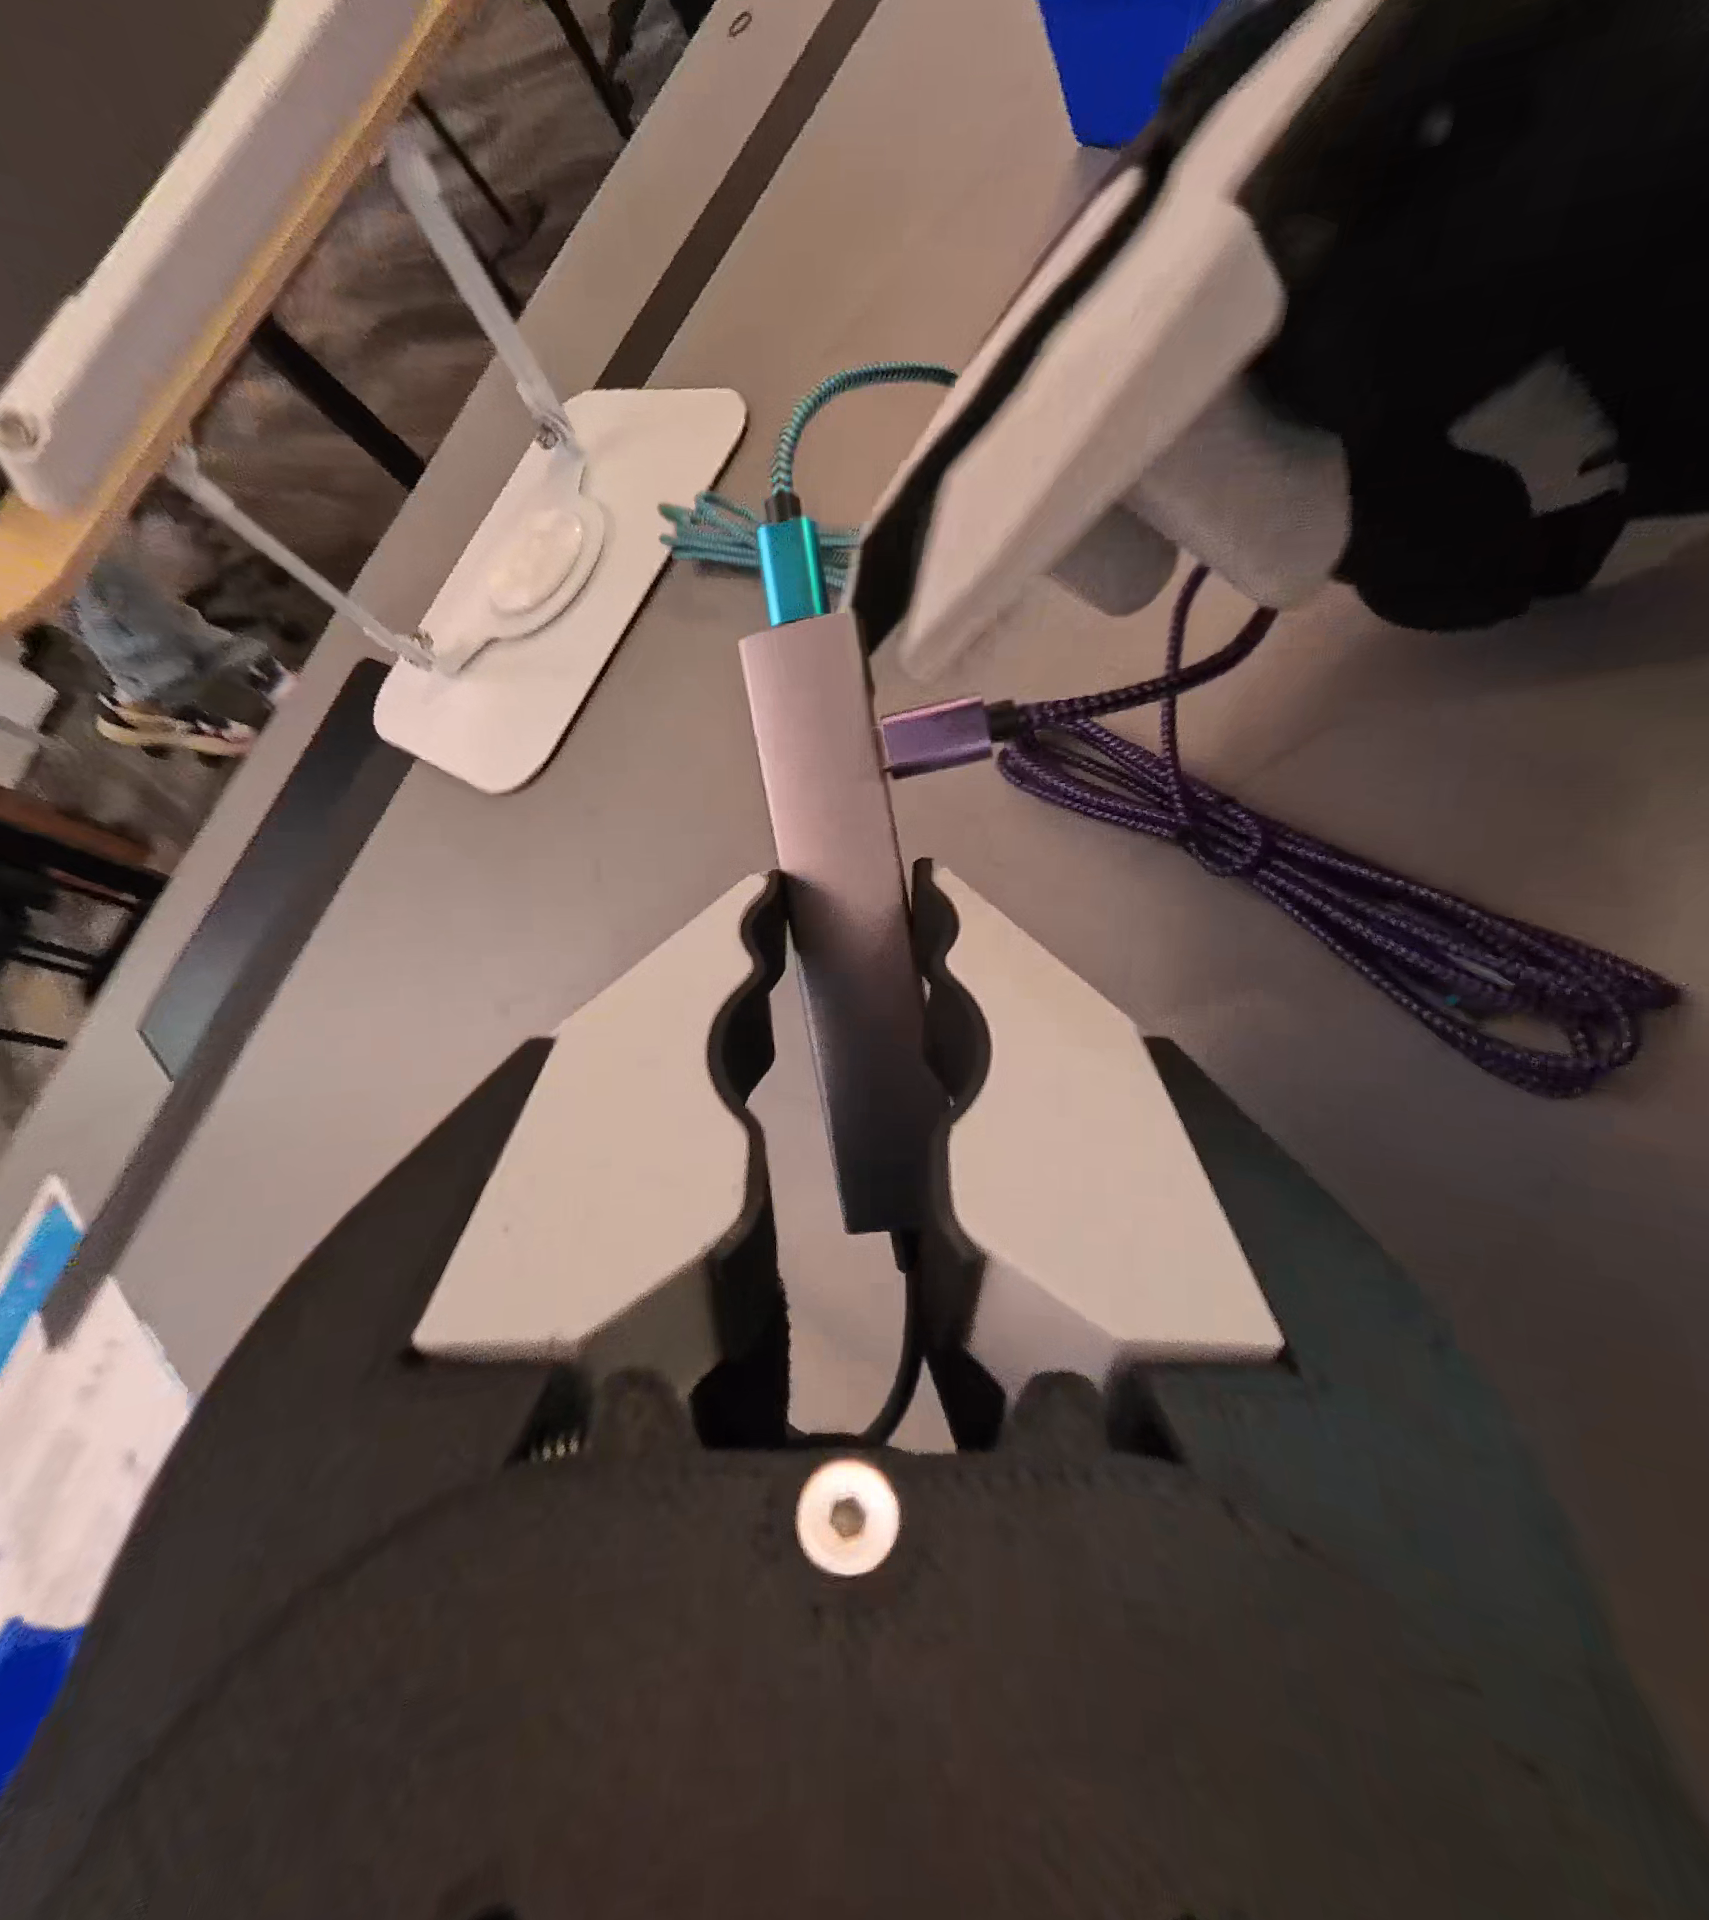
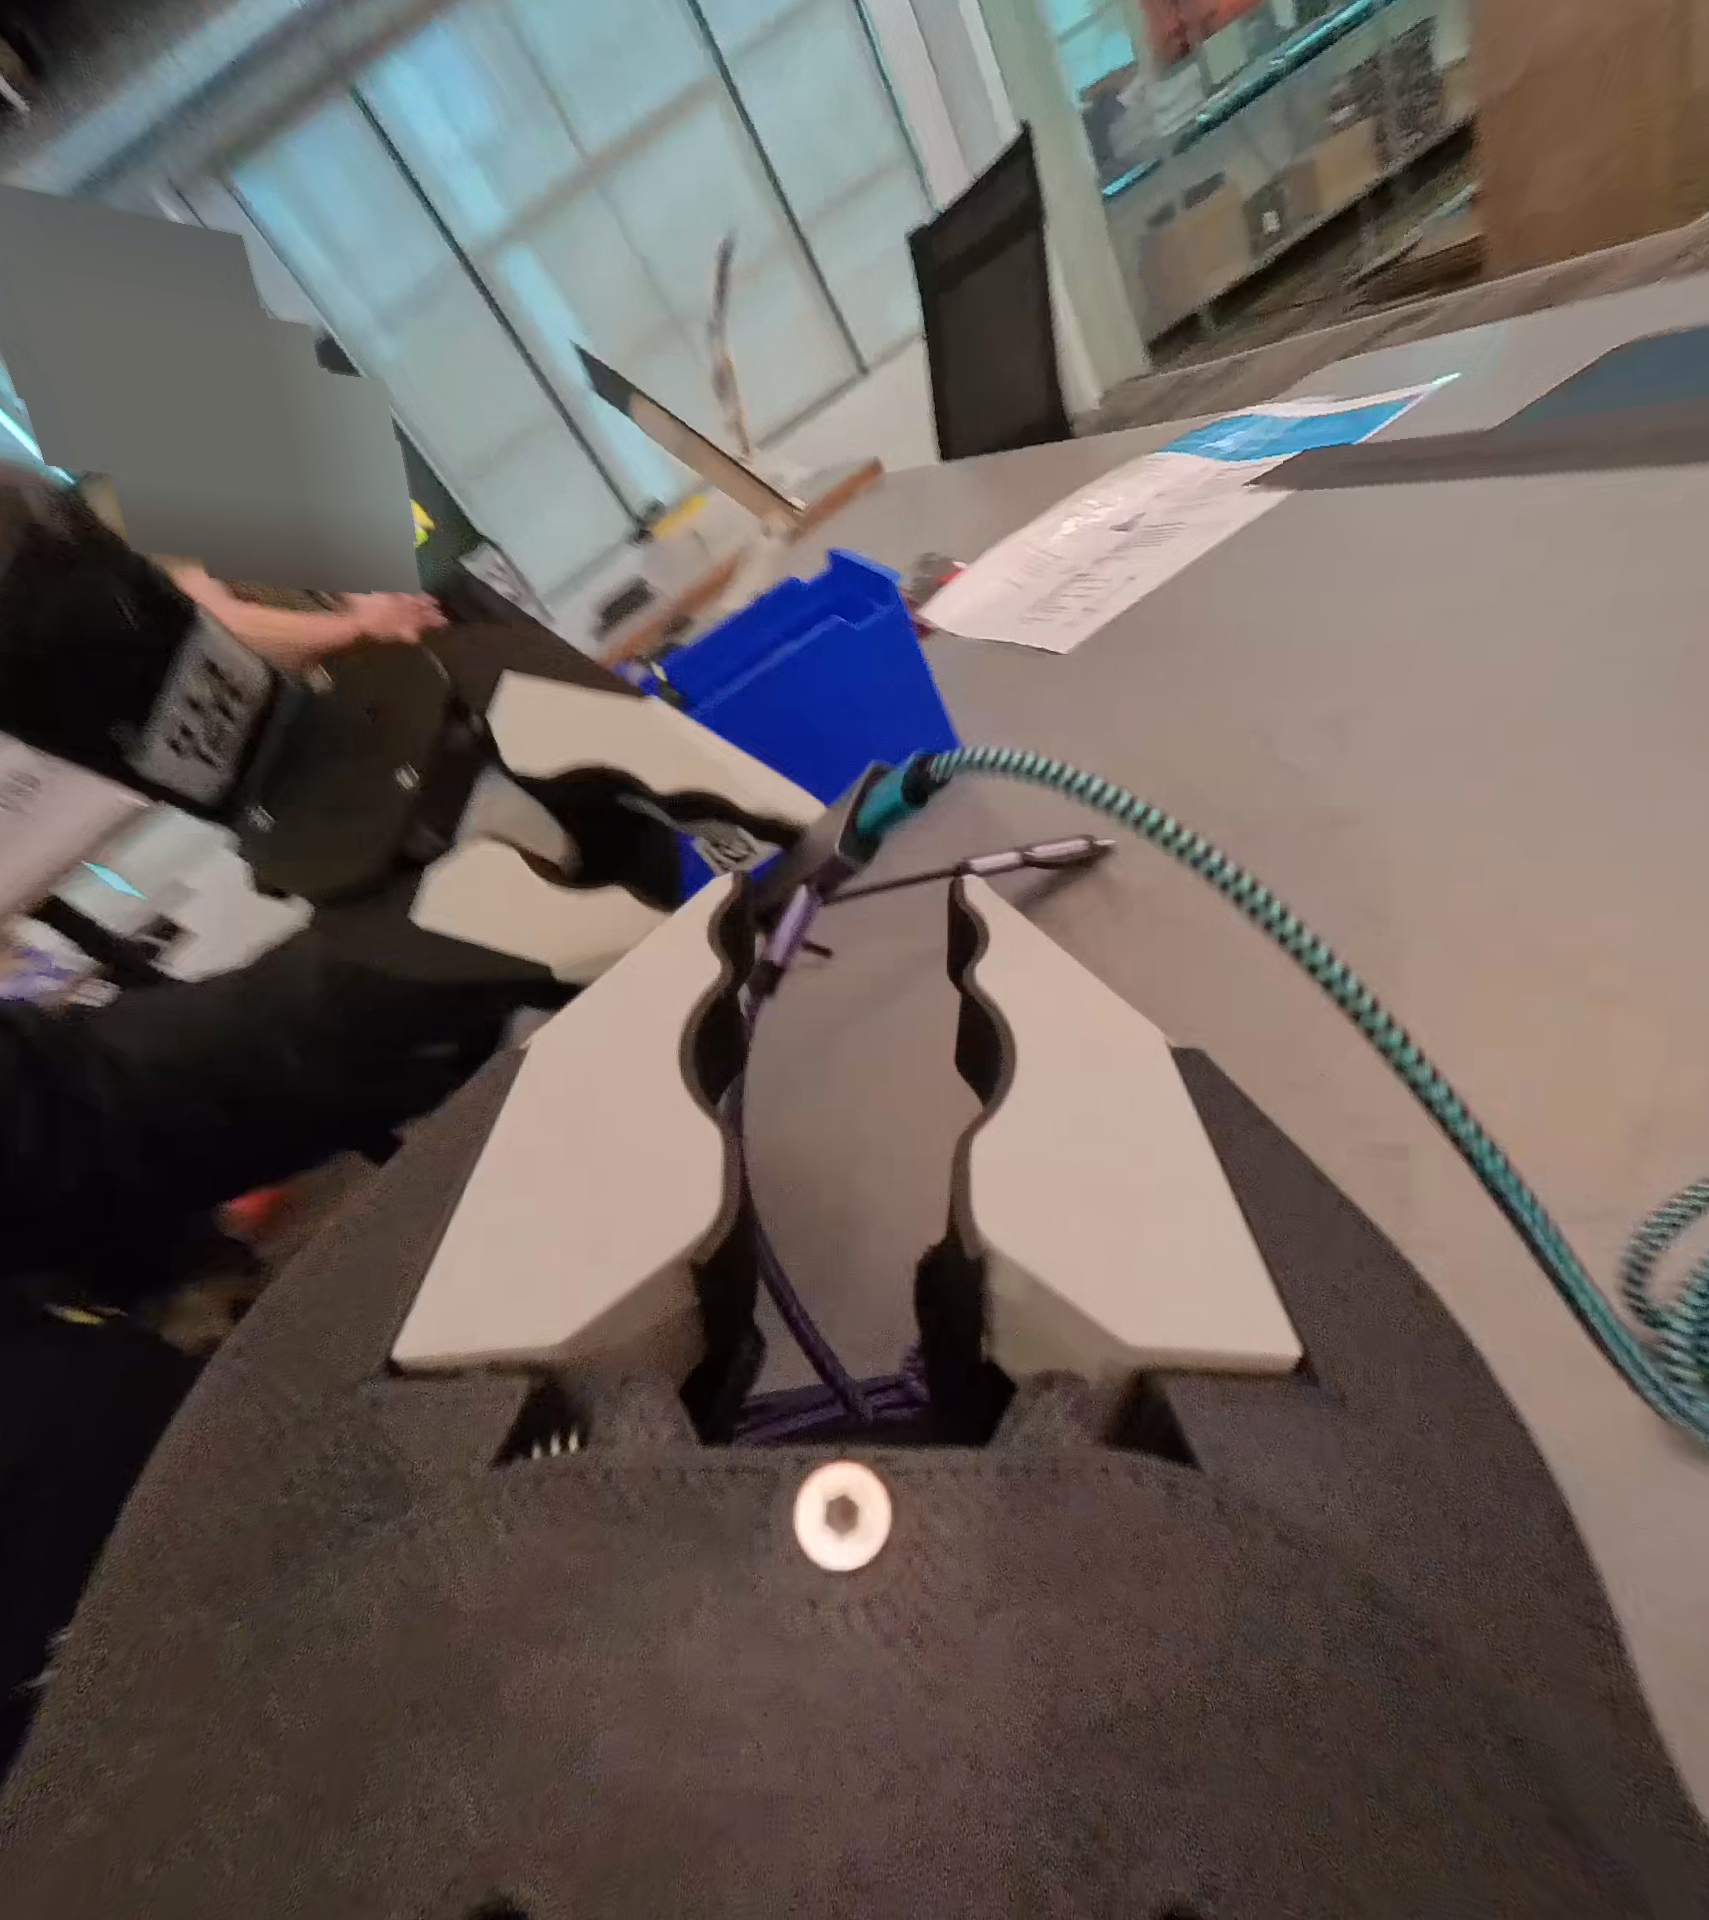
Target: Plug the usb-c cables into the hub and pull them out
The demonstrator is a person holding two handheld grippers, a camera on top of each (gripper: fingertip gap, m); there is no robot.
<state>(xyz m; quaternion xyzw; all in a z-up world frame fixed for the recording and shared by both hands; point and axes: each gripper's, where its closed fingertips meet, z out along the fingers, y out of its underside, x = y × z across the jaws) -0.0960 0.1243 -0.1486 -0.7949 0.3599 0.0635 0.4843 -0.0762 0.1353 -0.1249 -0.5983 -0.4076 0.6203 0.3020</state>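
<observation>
My left hand-held gripper [image 1: 850, 904] pinches the grey hub [image 1: 834, 831] at frame centre, held above the tabletop [image 1: 1349, 1299]. The teal cable's plug [image 1: 793, 571] sits in the hub's far end; the purple plug [image 1: 938, 736] is at its right side. My right hand-held gripper [image 2: 845, 914] is spread, the purple cable [image 2: 788, 1226] running between its fingers.

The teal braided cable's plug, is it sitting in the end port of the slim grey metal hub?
Yes, the teal plug is seated in the far end of the hub, which the left gripper clamps.
</observation>
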